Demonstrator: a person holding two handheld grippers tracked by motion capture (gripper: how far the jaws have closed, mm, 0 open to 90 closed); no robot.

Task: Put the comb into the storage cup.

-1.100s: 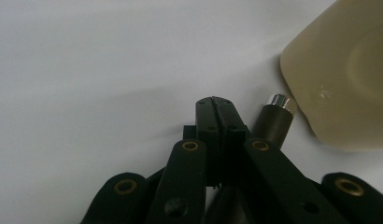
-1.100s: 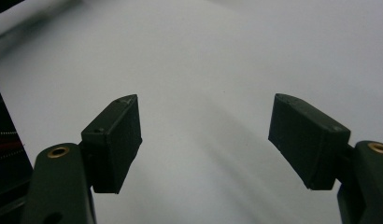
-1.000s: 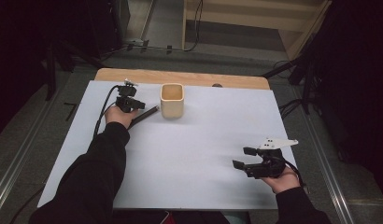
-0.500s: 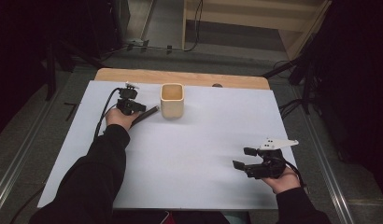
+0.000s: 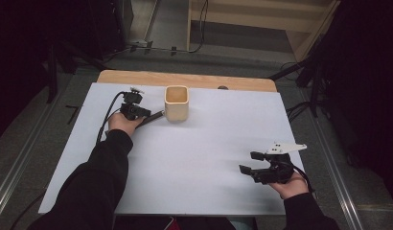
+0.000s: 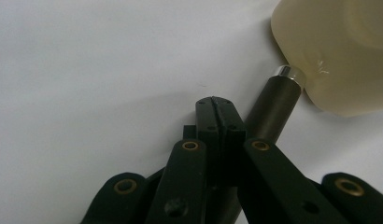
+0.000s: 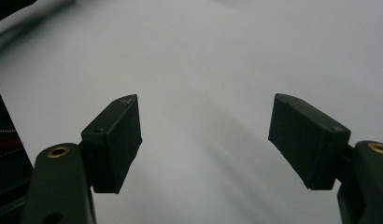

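While the left gripper (image 5: 155,115) sits w/ jaws pressed together at the table's far left, a dark cylindrical pen-like stick w/ a silver tip (image 6: 273,109) lies beside and under those jaws; whether they pinch it can't be told. Its tip touches the base of a pale beige square-ish cup (image 5: 176,103), upright on the white tabletop (image 5: 204,143). At near right, well apart, the right gripper (image 5: 247,163) rests in a hand, jaws spread wide over bare surface.

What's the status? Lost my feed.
Left gripper jaws shut beside a dark pen, its tip at the cup. Right gripper open, idle over the mat. Nothing between.
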